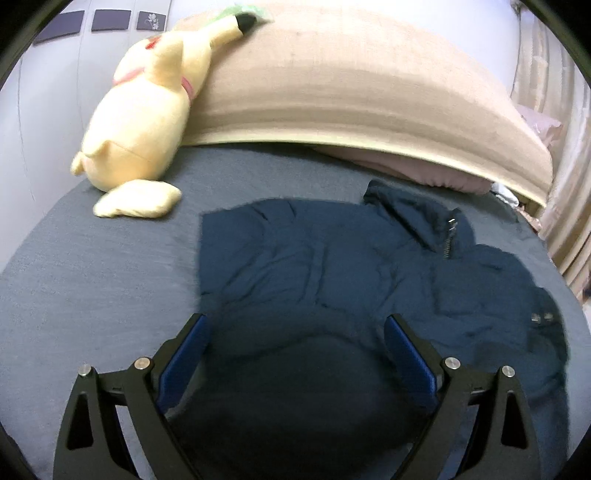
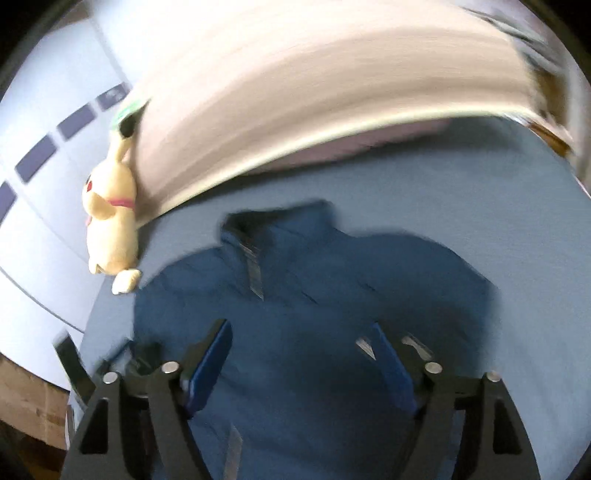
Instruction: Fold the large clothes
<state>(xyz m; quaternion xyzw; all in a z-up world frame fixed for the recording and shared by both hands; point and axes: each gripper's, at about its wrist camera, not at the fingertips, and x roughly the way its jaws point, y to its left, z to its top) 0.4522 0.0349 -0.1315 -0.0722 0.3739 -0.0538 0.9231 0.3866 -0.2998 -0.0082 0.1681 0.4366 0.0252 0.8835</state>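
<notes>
Both claws, left gripper (image 1: pixel 295 325) and right gripper (image 2: pixel 301 332), gape wide open, holding nothing, over the blue jacket (image 1: pixel 332 258) mid-frame.

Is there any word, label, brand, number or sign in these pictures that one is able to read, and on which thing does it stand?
None can be read.
Dark wall tile: a pale flower motif only, no letters.
Navy jacket: no readable label; the metal snaps are too small to tell.
Yellow plush toy: no visible tag or text.
The right wrist view is too blurred for any text.
</notes>
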